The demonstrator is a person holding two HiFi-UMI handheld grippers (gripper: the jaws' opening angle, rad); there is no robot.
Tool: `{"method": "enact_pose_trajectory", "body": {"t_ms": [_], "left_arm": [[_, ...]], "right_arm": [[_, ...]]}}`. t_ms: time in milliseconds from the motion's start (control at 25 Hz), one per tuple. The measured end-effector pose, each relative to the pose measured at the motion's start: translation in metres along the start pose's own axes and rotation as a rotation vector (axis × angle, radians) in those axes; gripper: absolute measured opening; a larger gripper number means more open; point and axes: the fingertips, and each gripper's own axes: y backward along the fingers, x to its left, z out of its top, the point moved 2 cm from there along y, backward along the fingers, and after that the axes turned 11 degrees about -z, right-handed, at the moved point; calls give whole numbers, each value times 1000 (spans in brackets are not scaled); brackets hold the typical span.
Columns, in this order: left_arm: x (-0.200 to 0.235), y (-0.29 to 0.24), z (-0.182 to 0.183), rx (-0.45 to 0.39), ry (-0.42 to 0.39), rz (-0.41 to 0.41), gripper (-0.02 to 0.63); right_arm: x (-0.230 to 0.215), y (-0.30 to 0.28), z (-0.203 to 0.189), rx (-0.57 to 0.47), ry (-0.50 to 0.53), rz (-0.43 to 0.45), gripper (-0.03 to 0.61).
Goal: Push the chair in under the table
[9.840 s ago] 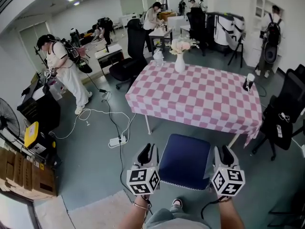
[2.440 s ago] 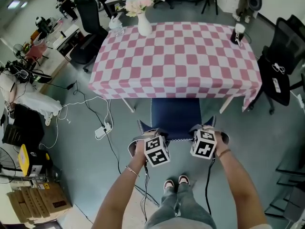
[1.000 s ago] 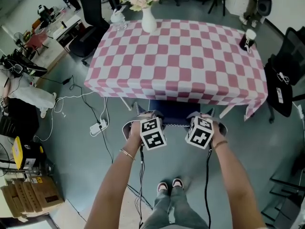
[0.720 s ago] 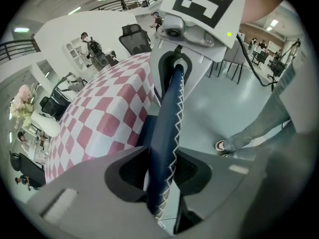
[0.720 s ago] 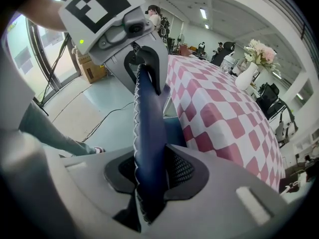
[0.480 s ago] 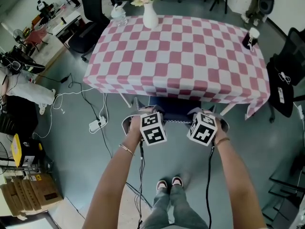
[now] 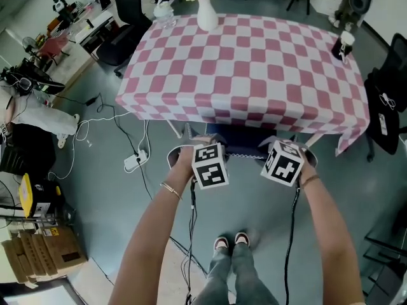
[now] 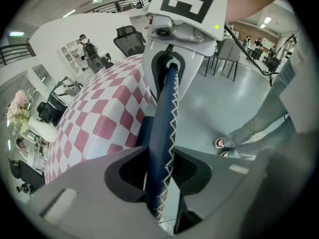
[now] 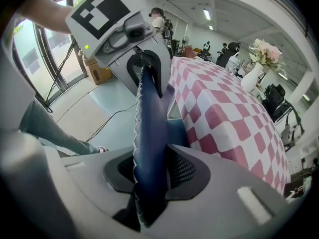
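Observation:
The blue chair (image 7: 241, 149) stands mostly under the pink-checked table (image 7: 254, 62); only its back's top edge with white zigzag stitching shows at the cloth's near hem. My left gripper (image 7: 198, 150) is shut on the left end of that edge and my right gripper (image 7: 287, 150) on the right end. In the left gripper view the chair back (image 8: 164, 108) runs up between the pads of the left gripper (image 8: 159, 178) to the right gripper (image 8: 172, 59). The right gripper view shows the chair back (image 9: 149, 113) pinched in the right gripper (image 9: 149, 178), with the left gripper (image 9: 142, 59) beyond.
A white vase of flowers (image 7: 206, 14) and a cup (image 7: 346, 43) stand on the table's far side. A black office chair (image 7: 388, 107) is at the right. Cables and a power strip (image 7: 133, 162) lie on the floor at left, near cardboard boxes (image 7: 44, 253). My feet (image 7: 232, 240) are behind the chair.
The chair went from standing out on the floor to mostly under the table. Over the last second both grippers keep their hold on its back and hardly move.

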Motion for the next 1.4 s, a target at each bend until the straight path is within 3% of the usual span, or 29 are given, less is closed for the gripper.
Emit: {"method": "enact_pose_trajectory", "body": {"t_ms": [440, 640, 800, 1040, 1280, 1400], "left_arm": [[-5, 2, -1, -44, -52, 89, 140], [-3, 15, 7, -186, 6, 141, 211], [-5, 36, 7, -279, 66, 157, 235], [-28, 81, 6, -452, 164, 128, 235], [-55, 120, 13, -589, 283, 195, 222], [-64, 145, 21, -637, 334, 260, 218]], "right_arm": [[8, -5, 2, 2, 23, -37, 127], [1, 2, 6, -43, 2, -88, 200], [0, 20, 14, -99, -30, -110, 201], [3, 62, 31, -218, -179, -131, 201], [17, 106, 41, -341, -387, -203, 199], [17, 136, 44, -411, -503, -299, 199]]}}
